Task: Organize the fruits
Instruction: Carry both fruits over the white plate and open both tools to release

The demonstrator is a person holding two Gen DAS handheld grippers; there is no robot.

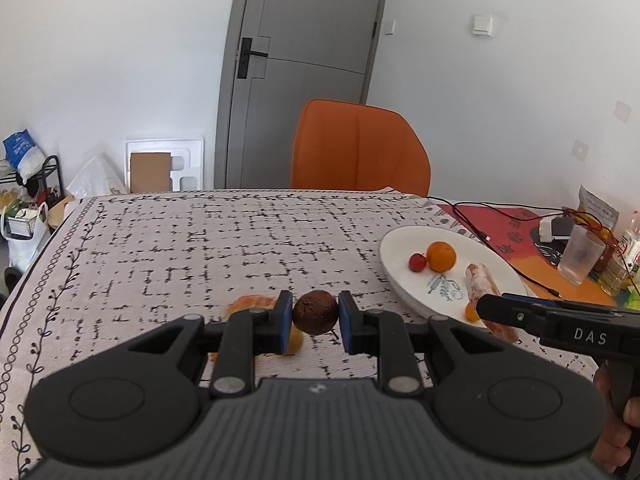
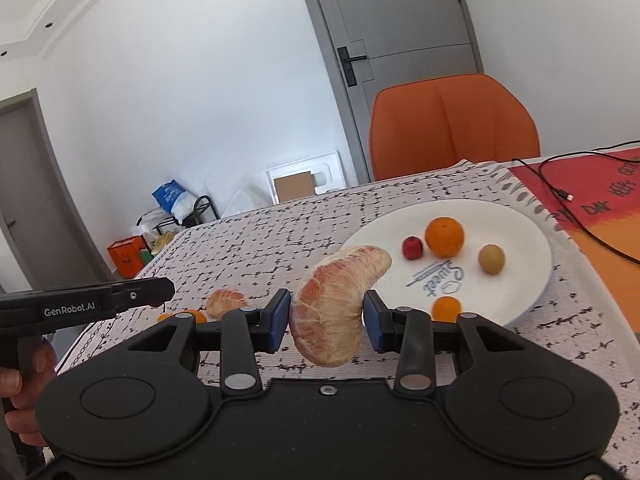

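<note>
Gripping a small dark brown round fruit [image 1: 315, 312] between its blue pads, the left gripper [image 1: 315, 318] hangs above the patterned tablecloth [image 1: 200, 248], out from the white plate [image 2: 532, 264] on the side away from the red mat [image 2: 592, 204]. The right gripper [image 2: 326, 316] pinches a large peeled pomelo segment [image 2: 334, 304] at its middle, the curved piece standing nearly upright with its tip over the near rim of the plate. On the plate lie an orange [image 2: 444, 237], a small red fruit [image 2: 412, 247] just beside it, a brownish round fruit [image 2: 491, 258] farther toward the mat, and a small orange fruit [image 2: 447, 308] by the near rim. Off the plate, on the cloth near the left gripper, a smaller peeled segment [image 2: 227, 302] rests with another small orange fruit [image 2: 196, 315] close to it. Beyond the plate, an orange chair [image 2: 452, 124] stands at the far table edge, and a black cable [image 2: 576, 216] trails across the mat. Part of a hand [image 2: 24, 384] shows on the left gripper's handle.
</note>
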